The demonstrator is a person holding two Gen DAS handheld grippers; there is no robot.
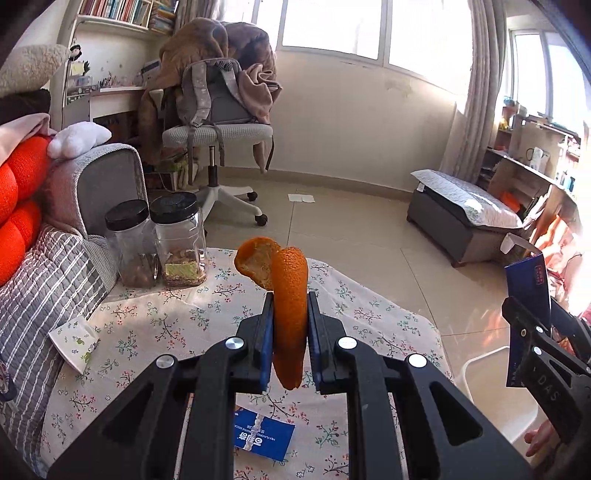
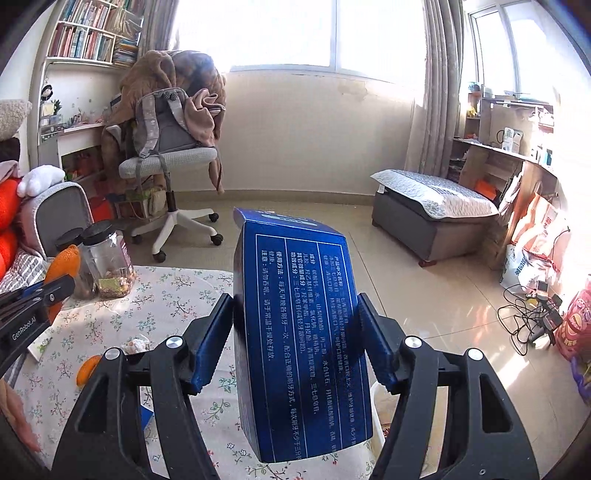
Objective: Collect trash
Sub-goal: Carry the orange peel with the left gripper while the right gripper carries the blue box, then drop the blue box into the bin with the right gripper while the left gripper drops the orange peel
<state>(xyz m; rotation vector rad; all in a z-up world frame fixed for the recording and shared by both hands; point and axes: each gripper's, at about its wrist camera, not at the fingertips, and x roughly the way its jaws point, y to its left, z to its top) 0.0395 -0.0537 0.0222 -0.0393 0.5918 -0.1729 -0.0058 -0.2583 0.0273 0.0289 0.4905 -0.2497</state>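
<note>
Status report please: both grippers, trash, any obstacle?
Left gripper shut on orange peel. Right gripper shut on blue box. White bin unobstructed.

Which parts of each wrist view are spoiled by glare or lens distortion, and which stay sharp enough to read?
Left wrist view: windows blown out white, glare washing out the right edge; walls bow outward; orange peel in the left gripper sharp. Right wrist view: windows overexposed, sun glare on the floor tiles; print on the blue box in the right gripper legible.
</note>
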